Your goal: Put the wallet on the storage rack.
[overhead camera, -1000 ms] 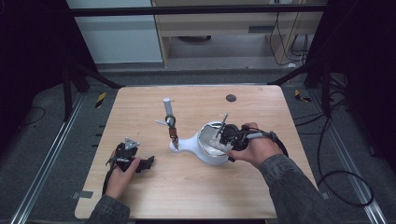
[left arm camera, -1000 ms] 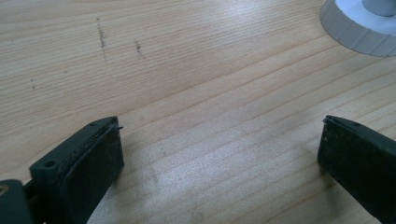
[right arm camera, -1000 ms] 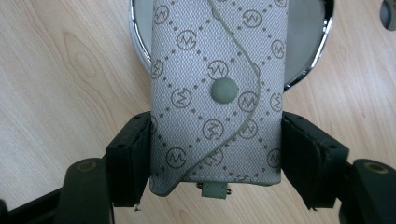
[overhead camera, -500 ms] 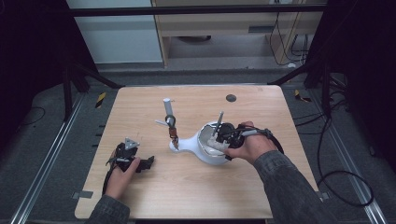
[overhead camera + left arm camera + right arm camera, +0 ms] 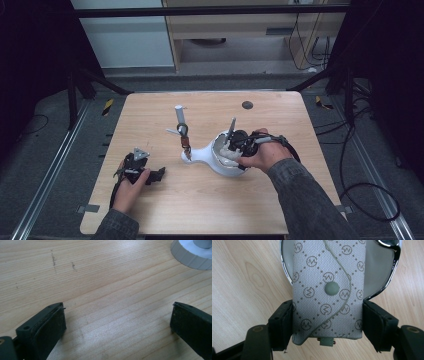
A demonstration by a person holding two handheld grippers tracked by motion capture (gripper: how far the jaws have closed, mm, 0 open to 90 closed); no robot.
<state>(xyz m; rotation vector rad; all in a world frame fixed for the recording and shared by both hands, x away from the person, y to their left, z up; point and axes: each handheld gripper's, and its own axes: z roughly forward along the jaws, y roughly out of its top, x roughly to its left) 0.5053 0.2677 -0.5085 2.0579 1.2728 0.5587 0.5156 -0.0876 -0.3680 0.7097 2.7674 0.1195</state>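
So the right gripper (image 5: 327,325) had its fingers (image 5: 283,325) clamped on both long edges of a grey patterned key pouch (image 5: 328,290), the kind with a snap button in the middle of a curved flap. The pouch hung right over a white bowl (image 5: 384,267) with a shiny chrome rim, roughly centred on it, with its far end running out of frame past the top edge. I couldn't tell from the close-up whether that end was already touching the inside of the bowl or just hovering above it.

From the high view the bowl (image 5: 216,159) sat right of centre on the wooden surface (image 5: 200,210), with a long spout-like handle pointing left toward a small white stand with something brown hanging off it (image 5: 183,135). The left gripper (image 5: 142,172) rested well apart on the near left side, fingers (image 5: 47,327) spread wide with nothing but bare wood between them.

My read is the step was dropping the pouch into the bowl. To do that well I'd keep the pouch lined up with the middle of the bowl, lower it until the bottom end actually rests inside, and only then spread the fingers. Letting go too high risks it flopping against the rim and tipping out, since it's soft and longer than it is wide. The bowl looked light too, so no shoving sideways on that rim. The left gripper could steady the handle if it started to slide.
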